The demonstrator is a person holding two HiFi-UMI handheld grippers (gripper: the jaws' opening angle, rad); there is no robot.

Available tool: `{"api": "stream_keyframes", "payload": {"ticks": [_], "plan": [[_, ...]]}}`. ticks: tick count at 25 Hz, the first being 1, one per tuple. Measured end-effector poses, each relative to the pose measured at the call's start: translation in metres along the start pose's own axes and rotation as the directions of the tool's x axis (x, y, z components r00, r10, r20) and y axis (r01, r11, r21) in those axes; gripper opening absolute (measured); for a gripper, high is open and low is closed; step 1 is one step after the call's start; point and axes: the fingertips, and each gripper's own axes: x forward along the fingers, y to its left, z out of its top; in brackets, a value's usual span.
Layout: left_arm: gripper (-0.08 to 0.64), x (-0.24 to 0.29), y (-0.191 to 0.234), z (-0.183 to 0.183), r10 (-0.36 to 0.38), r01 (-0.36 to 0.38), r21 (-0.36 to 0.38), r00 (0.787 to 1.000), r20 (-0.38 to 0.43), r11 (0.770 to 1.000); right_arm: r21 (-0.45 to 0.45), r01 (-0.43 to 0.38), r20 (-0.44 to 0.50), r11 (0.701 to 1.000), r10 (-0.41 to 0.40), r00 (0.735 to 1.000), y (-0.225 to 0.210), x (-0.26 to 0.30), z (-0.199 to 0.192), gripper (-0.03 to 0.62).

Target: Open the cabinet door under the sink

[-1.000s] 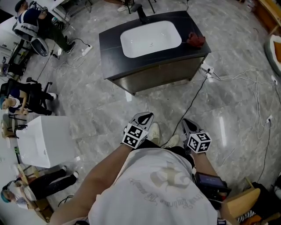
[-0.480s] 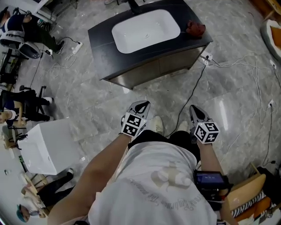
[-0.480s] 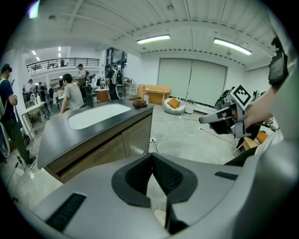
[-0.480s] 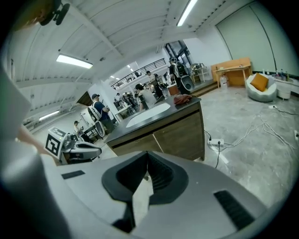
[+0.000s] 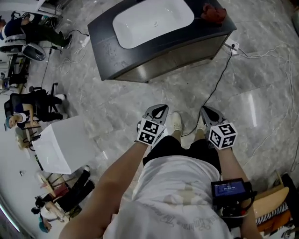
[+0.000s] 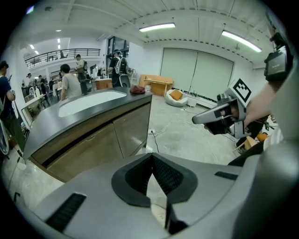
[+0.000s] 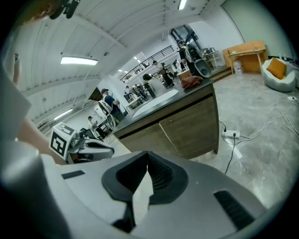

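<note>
The sink cabinet (image 5: 182, 53) stands ahead on the floor, with a black top and a white basin (image 5: 152, 16). Its two brown doors (image 6: 100, 144) (image 7: 184, 128) are closed, each with a small handle near its top edge. Both grippers are held low in front of the person, well short of the cabinet. My left gripper (image 5: 157, 111) (image 6: 150, 156) is shut with nothing in it. To its right, my right gripper (image 5: 206, 112) (image 7: 147, 155) has its jaws together and is also empty. Each gripper shows in the other's view: the right one (image 6: 202, 119), the left one (image 7: 106, 150).
A red cloth (image 5: 214, 12) lies on the cabinet top's right end. A power strip (image 5: 232, 45) and a black cable (image 5: 217, 84) run over the marble floor toward the person's shoes (image 5: 176, 122). A white box (image 5: 65, 144) and seated people are at the left.
The person has stepped nearer the cabinet, which now sits higher and larger in the head view. Both grippers have sunk a little and stayed shut.
</note>
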Motion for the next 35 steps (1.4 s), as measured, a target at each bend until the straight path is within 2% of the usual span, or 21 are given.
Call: {"api": "stream_keyframes", "payload": {"ticks": [4,9,14,16,18,20,27,31,35], "plan": [[0.009,0.021,-0.002,-0.004,0.056,-0.056,0.017,0.998,-0.037,0.998,-0.009,-0.065,-0.033,0.998,0.064,0.997,-0.025,0.013,-0.001,0.015],[0.009,0.039,-0.004,-0.009,0.137,-0.138,-0.028,0.990,-0.042,0.990,-0.038,-0.120,-0.104,0.992,0.116,0.988,-0.055,0.033,-0.013,0.015],[0.011,0.060,-0.009,-0.029,0.192,-0.195,-0.045,0.979,-0.062,0.980,-0.066,-0.169,-0.157,0.983,0.157,0.975,-0.072,0.056,-0.025,0.015],[0.009,0.064,-0.002,-0.034,0.252,-0.253,-0.005,0.966,-0.064,0.968,-0.082,-0.183,-0.170,0.980,0.167,0.971,-0.076,0.067,-0.028,0.015],[0.009,0.067,0.007,-0.038,0.314,-0.310,0.064,0.947,-0.063,0.949,-0.101,-0.191,-0.179,0.976,0.172,0.969,-0.077,0.078,-0.027,0.015],[0.009,0.071,0.010,-0.042,0.334,-0.328,0.094,0.940,-0.062,0.940,-0.106,-0.199,-0.182,0.974,0.178,0.967,-0.076,0.085,-0.028,0.015],[0.009,0.095,0.032,-0.042,0.384,-0.381,0.056,0.922,-0.045,0.923,-0.106,-0.206,-0.168,0.973,0.187,0.968,-0.096,0.107,-0.021,0.015],[0.009,0.108,0.066,-0.054,0.447,-0.447,0.018,0.893,-0.043,0.894,-0.088,-0.188,-0.165,0.978,0.172,0.971,-0.110,0.129,-0.037,0.015],[0.009,0.113,0.093,-0.059,0.488,-0.488,0.009,0.872,-0.034,0.873,-0.015,-0.202,-0.118,0.979,0.199,0.973,-0.106,0.140,-0.049,0.015]]}}
